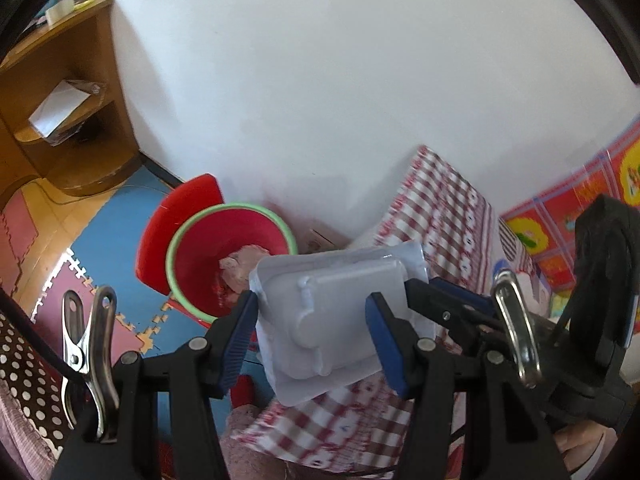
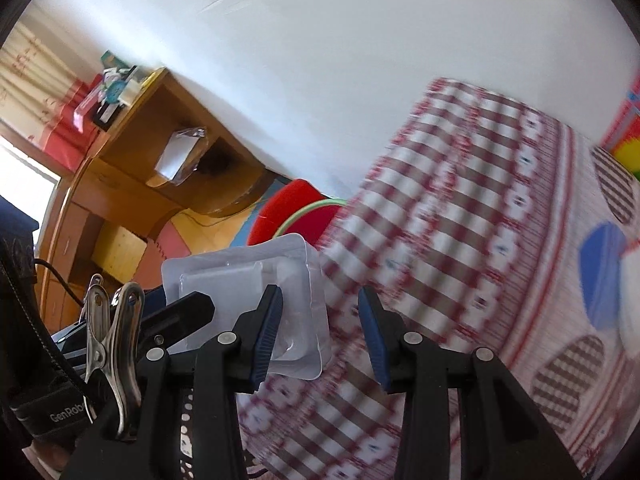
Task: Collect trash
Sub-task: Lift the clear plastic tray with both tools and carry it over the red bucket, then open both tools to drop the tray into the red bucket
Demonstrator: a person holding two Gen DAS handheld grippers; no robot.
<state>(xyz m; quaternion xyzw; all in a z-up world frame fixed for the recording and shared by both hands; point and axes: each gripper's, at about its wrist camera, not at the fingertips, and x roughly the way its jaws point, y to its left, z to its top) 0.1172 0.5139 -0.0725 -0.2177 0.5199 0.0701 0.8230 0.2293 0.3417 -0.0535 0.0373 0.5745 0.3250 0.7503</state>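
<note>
A clear plastic blister tray hangs in the air between the blue pads of my left gripper, which is shut on it. Just beyond it stands a red bin with a green rim and a raised red lid, holding some pinkish crumpled waste. My right gripper comes in from the right, at the tray's right edge. In the right wrist view the tray sits mostly left of my right gripper. Its jaws stand apart, with only the tray's corner and checked cloth between them. The bin peeks out behind the tray.
A red-and-white checked cloth covers a surface right of the bin. A wooden shelf unit stands at the far left against the white wall. Coloured foam mats cover the floor.
</note>
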